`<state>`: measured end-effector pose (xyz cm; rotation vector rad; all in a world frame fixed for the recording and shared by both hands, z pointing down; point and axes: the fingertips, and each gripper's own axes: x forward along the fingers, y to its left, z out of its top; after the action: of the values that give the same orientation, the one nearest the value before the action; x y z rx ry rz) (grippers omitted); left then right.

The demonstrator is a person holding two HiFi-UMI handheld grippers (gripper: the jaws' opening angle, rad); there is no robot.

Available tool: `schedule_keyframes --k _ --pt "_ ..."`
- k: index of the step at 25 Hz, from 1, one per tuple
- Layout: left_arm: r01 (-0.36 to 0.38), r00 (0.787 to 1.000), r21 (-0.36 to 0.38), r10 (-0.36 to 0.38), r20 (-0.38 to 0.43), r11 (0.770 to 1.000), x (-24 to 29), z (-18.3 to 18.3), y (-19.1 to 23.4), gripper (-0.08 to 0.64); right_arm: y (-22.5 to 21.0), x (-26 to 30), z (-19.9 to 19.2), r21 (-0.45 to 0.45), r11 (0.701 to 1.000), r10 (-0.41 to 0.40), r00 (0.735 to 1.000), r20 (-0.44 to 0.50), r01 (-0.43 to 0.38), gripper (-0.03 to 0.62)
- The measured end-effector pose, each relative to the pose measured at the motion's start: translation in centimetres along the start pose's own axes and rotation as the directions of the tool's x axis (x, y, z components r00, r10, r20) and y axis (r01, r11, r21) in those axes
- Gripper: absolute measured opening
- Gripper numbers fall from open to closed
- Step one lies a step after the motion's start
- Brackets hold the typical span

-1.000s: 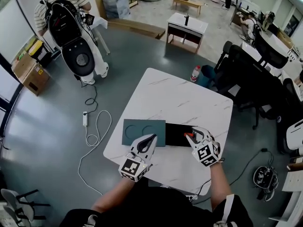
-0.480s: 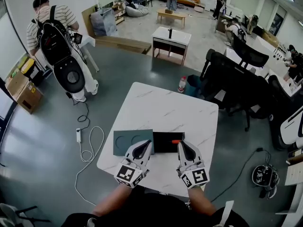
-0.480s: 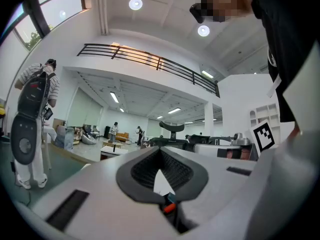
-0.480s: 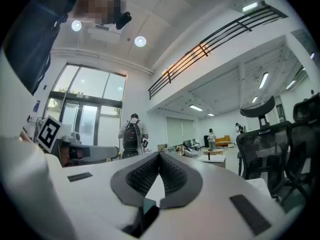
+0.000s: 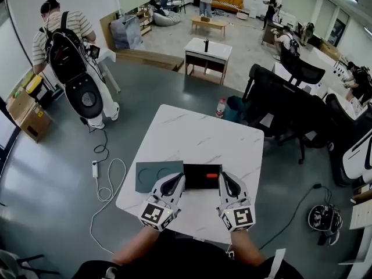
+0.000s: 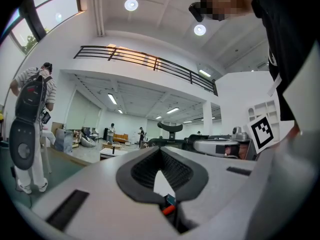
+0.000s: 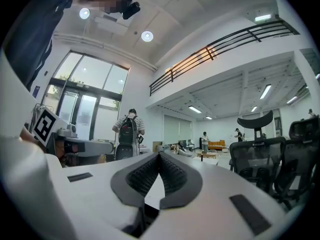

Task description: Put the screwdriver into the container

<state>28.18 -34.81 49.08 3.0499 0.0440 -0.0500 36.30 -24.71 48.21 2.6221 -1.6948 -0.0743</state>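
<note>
A black container [image 5: 197, 176] sits on the white table [image 5: 203, 138] near its front edge. Inside it lies the screwdriver [image 5: 212, 175], of which I see the orange handle. A teal lid [image 5: 152, 175] with two round hollows lies flat just left of the container. My left gripper [image 5: 179, 178] is shut and empty at the seam between lid and container. My right gripper [image 5: 222, 176] is shut and empty, its tips just right of the orange handle. In the left gripper view [image 6: 160, 150] and the right gripper view [image 7: 160, 156] the jaws meet with nothing between them.
Black office chairs [image 5: 279, 103] crowd the table's right side. A bottle [image 5: 221, 107] stands on the floor past the far edge. A white cable [image 5: 107, 182] loops on the floor at left. A person with a backpack [image 5: 67, 45] stands far left.
The right gripper has shut and drawn back from over the container. The screwdriver, earlier at its tips, now lies in the container. The left gripper has hardly moved.
</note>
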Motion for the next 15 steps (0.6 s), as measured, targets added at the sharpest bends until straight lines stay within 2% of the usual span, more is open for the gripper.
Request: schedule_keyframes --k 3,8,15 --pt "0.003 1.0 0.004 -0.003 0.002 1.0 0.1 0.1 -0.2 0.006 0.0 0.0 0.2 0.022 1.0 0.008 1.0 -0.011 -0.007 0.023" --pt "0.002 1.0 0.007 -0.002 -0.002 1.0 0.1 0.1 -0.5 0.006 -0.2 -0.1 0.1 0.003 1.0 0.001 1.0 -0.026 -0.001 0.023" --pt "0.009 1.0 0.021 -0.009 -0.001 1.0 -0.1 -0.1 -0.7 0.006 -0.4 0.2 -1.6 -0.003 1.0 -0.013 0.994 -0.105 0.013 0.023"
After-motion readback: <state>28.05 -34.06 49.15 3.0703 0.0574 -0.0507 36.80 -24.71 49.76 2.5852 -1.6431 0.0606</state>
